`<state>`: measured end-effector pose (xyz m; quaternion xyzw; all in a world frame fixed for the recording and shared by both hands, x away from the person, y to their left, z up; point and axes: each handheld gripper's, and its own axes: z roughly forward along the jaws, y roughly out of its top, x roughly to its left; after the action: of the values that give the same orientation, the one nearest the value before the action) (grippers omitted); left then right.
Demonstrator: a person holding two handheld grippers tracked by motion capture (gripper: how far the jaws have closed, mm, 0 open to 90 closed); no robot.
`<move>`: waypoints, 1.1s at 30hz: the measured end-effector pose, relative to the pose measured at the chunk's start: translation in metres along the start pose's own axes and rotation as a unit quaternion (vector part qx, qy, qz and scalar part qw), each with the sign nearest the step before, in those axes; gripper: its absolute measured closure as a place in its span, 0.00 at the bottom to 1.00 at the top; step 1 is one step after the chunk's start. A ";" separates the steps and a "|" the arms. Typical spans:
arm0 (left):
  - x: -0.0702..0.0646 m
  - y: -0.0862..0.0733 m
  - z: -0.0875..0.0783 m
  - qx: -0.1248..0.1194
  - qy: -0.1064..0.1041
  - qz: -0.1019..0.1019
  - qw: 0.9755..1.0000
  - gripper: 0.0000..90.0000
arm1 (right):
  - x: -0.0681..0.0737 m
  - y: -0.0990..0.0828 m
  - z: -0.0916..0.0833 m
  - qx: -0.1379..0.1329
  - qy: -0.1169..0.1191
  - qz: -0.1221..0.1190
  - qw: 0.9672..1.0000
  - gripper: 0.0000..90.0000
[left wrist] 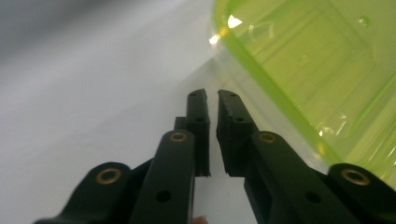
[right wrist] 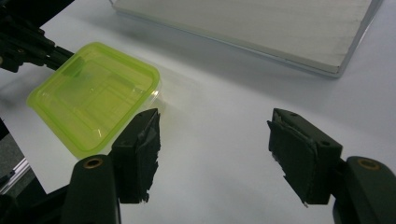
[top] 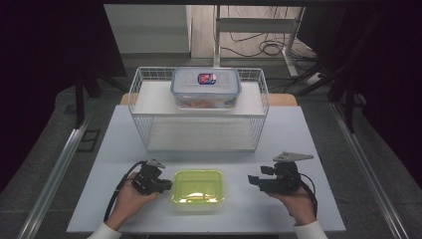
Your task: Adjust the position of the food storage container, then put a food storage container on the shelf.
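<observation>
White table (top: 308, 149) carries a wire rack (top: 199, 107) at twelve o'clock — a clear lidded box (top: 206, 87) sits on its shelf. Green container (top: 197, 187) lies near the front edge. Right gripper (right wrist: 212, 140), at its three o'clock, stands wide, empty. Left gripper (left wrist: 212, 100), at nine — jaws narrow, a slit apart, gripping nothing, just beside the container's rim.

Beyond my grippers the white table (top: 308, 149) runs on, its top bright with glare, a strip of wood edging its far side. Past that lies a pale floor (top: 201, 30) strewn with black cables (top: 259, 47) around a grey metal frame (top: 259, 25). Dark curtains (top: 50, 50) hang on both sides, and aluminium rails (top: 54, 174) flank me.
</observation>
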<state>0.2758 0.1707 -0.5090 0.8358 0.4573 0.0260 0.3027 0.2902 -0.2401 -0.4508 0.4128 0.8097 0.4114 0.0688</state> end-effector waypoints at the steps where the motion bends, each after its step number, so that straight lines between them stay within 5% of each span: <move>1: 0.002 -0.001 -0.004 -0.008 0.005 -0.007 1.000 0.83 | 0.000 0.000 0.000 -0.001 0.000 0.000 1.000 0.37; 6: 0.007 -0.005 -0.025 -0.058 0.028 -0.038 0.997 0.51 | -0.001 -0.001 0.002 0.004 0.004 0.004 1.000 0.37; 9: 0.010 -0.004 -0.036 -0.075 0.009 -0.050 0.996 0.35 | -0.002 -0.002 0.005 0.004 0.013 0.011 1.000 0.35; 12: 0.010 -0.004 -0.042 -0.079 -0.014 -0.049 0.996 0.29 | -0.001 -0.003 0.008 0.004 0.024 0.019 1.000 0.33; 17: 0.009 -0.004 -0.044 -0.084 -0.034 -0.051 0.995 0.25 | 0.004 -0.004 0.015 -0.005 0.055 0.033 0.998 0.30; 26: 0.002 -0.003 -0.039 -0.090 -0.039 -0.055 0.994 0.22 | 0.017 -0.005 0.027 0.006 0.064 0.017 0.998 0.27; 30: 0.002 -0.005 -0.035 -0.102 -0.061 -0.065 0.991 0.23 | 0.019 -0.006 0.031 0.006 0.072 0.020 0.997 0.27; 33: 0.000 -0.005 -0.031 -0.097 -0.065 -0.065 0.991 0.23 | 0.020 -0.008 0.034 0.009 0.077 0.021 0.997 0.27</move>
<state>0.2624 0.1878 -0.4863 0.7711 0.4853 -0.0043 0.4122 0.2876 -0.2069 -0.4741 0.3976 0.8073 0.4361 -0.0067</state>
